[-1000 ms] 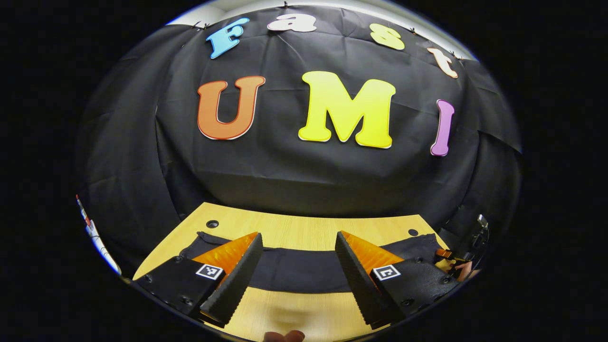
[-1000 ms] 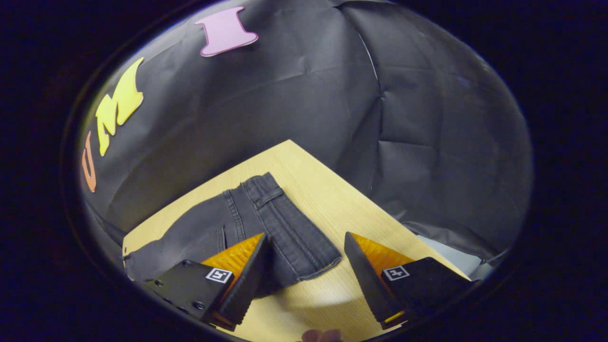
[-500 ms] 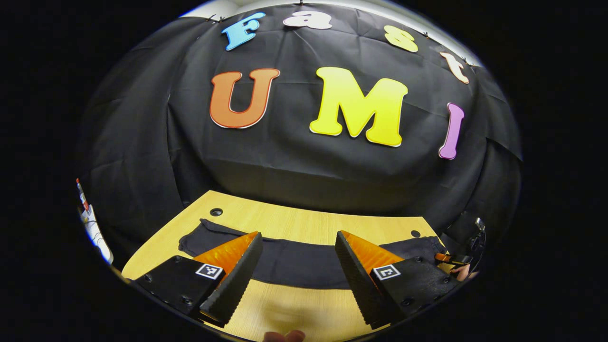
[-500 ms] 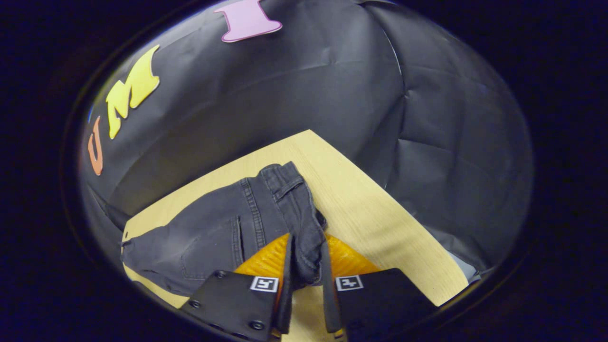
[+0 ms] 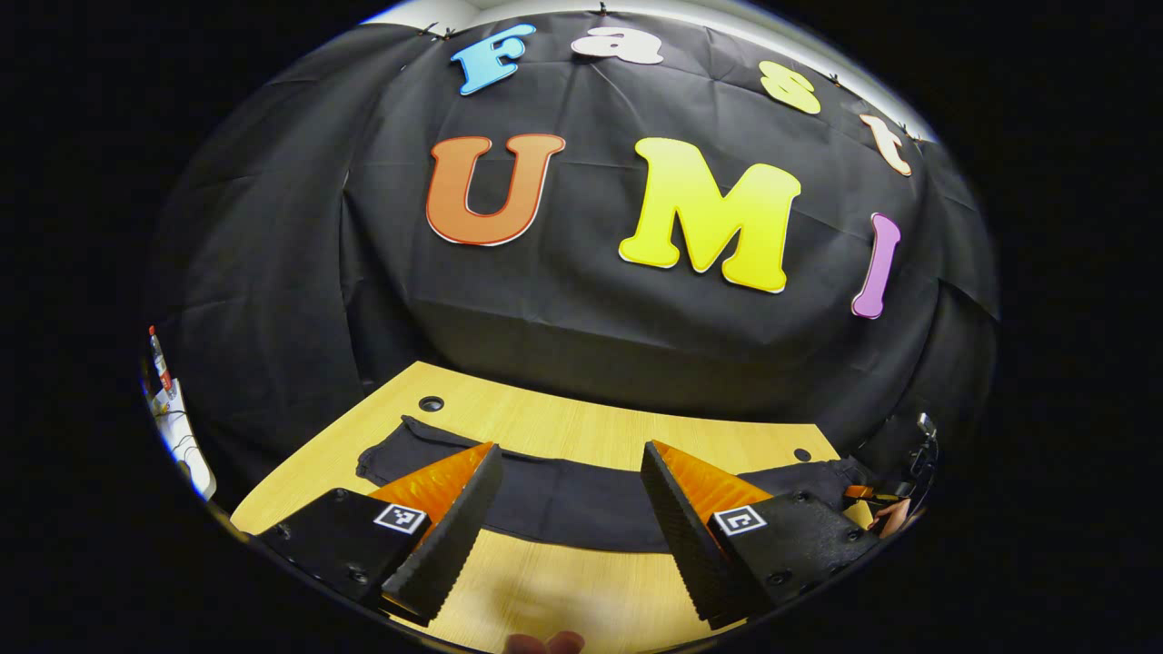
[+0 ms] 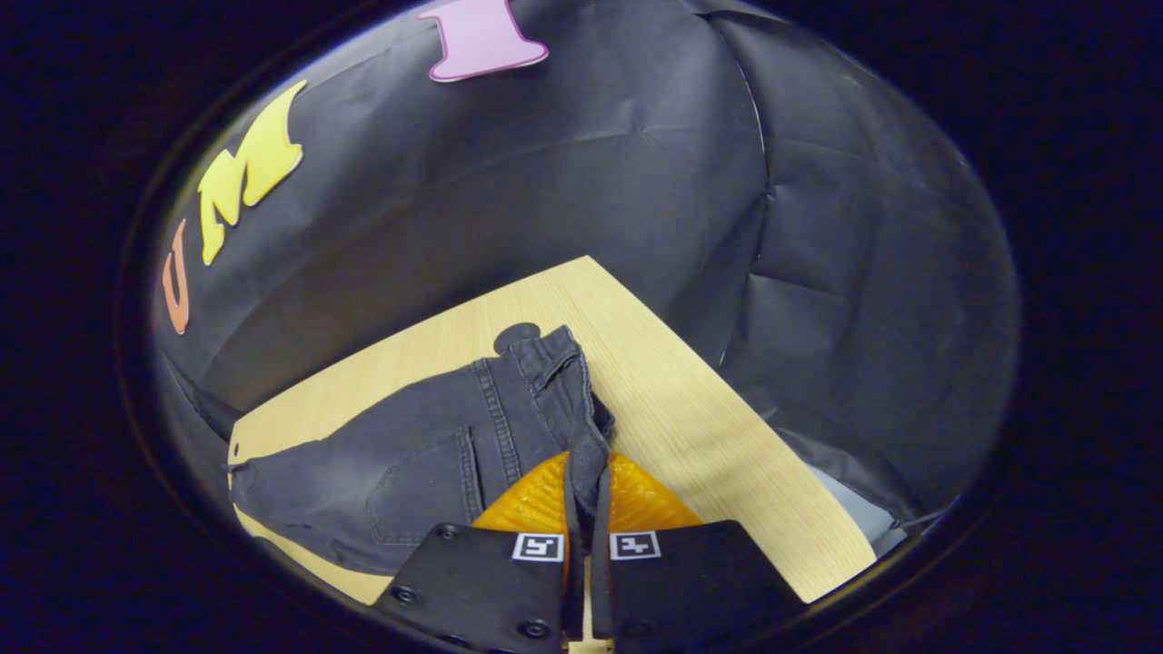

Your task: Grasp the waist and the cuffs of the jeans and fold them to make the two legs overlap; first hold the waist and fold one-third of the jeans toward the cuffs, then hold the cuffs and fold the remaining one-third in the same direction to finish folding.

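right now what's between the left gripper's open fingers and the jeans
In the left gripper view, only bare wooden table lies between the left gripper and the jeans stretched across beyond it.

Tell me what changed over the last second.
The right gripper closed from wide open onto the jeans' waist, bunching and lifting it. The left gripper stayed open above the table, short of the jeans' legs.

Light wooden bench with two small round holes, one far left, one far right; black cloth wall behind.
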`<action>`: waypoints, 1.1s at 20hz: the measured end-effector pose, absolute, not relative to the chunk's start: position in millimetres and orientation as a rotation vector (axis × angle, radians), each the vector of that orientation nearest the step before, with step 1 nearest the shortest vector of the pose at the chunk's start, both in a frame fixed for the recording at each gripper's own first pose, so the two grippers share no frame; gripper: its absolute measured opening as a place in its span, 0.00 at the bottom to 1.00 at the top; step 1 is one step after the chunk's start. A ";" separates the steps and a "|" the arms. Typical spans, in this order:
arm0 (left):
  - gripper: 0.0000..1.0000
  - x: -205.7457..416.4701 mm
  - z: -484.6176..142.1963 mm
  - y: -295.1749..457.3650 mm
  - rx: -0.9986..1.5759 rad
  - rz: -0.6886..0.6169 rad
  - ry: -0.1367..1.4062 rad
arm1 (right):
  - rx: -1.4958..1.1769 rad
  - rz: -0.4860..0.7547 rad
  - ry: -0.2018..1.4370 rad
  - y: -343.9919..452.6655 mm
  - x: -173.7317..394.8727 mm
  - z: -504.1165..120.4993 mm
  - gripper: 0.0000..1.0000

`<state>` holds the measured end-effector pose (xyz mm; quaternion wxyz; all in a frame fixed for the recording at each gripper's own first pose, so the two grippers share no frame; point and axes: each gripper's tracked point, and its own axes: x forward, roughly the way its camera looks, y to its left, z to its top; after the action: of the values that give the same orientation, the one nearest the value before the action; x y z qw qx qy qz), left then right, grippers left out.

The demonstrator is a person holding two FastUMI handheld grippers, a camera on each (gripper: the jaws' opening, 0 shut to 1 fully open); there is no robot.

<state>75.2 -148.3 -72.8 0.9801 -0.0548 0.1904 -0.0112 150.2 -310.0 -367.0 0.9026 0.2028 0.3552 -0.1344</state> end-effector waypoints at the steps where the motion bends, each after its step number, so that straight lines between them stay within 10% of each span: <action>1: 0.99 74.9 -72.1 -143.5 -0.119 -0.017 0.378 | 0.422 -0.280 0.725 -309.1 147.7 -357.1 0.00; 22: 0.99 49.2 -52.7 -27.5 0.035 0.015 0.208 | 0.181 0.013 0.484 -21.2 179.9 -134.2 0.04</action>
<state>49.2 -27.5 -52.7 0.9944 0.0177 0.1037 0.0076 179.9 -21.2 -134.2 0.9668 0.0893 0.2395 0.0065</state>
